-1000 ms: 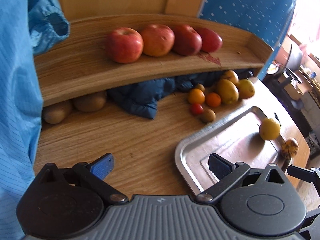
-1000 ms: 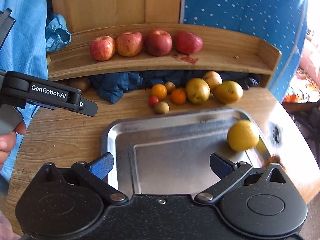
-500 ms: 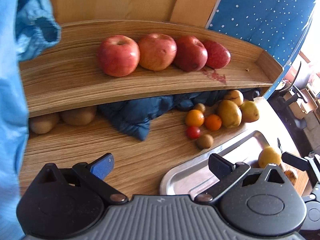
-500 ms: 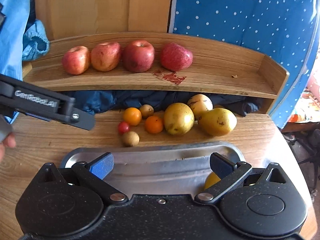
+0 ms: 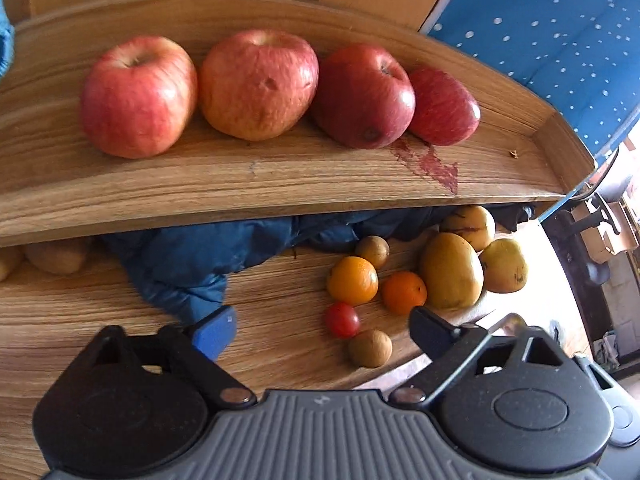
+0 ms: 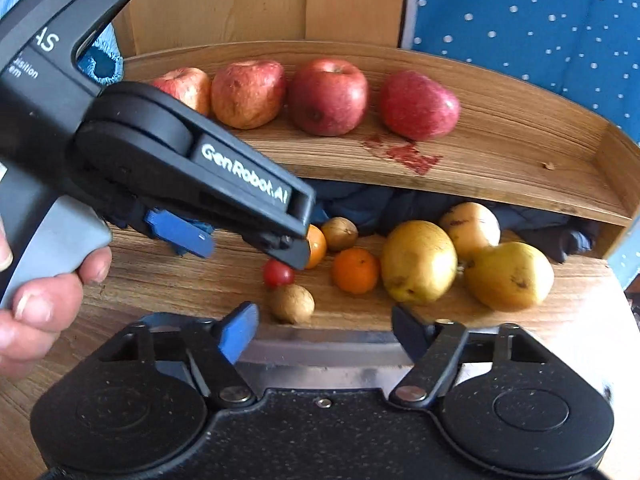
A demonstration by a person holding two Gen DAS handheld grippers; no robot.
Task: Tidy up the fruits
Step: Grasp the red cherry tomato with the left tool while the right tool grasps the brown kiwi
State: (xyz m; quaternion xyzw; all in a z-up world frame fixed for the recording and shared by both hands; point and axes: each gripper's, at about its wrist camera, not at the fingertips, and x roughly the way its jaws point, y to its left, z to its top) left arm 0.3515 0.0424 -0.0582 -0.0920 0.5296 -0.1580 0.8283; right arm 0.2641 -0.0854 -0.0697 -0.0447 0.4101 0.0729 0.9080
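We have brought both grippers nearer the small fruits (image 6: pixel 304 272); left gripper (image 5: pixel 320 328) and right gripper (image 6: pixel 324 326) have just been narrowing, both empty.

Tray (image 6: pixel 320 344) mostly hidden, brown fruits (image 5: pixel 56 256) perhaps potatoes, shelf-shadowed

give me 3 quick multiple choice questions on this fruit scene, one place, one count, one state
1. Where is the cherry tomato?
A. on the shelf
B. on the tabletop
C. in a claw

2. How many apples sit on the shelf?
A. two
B. four
C. six

3. What is between the right claw fingers?
A. nothing gripped
B. an orange
C. a pear

Key: 1 B, it lies on the wood below the shelf. 2 B, four stand in a row. 3 A, its jaws have just been closing, yet touch no fruit.
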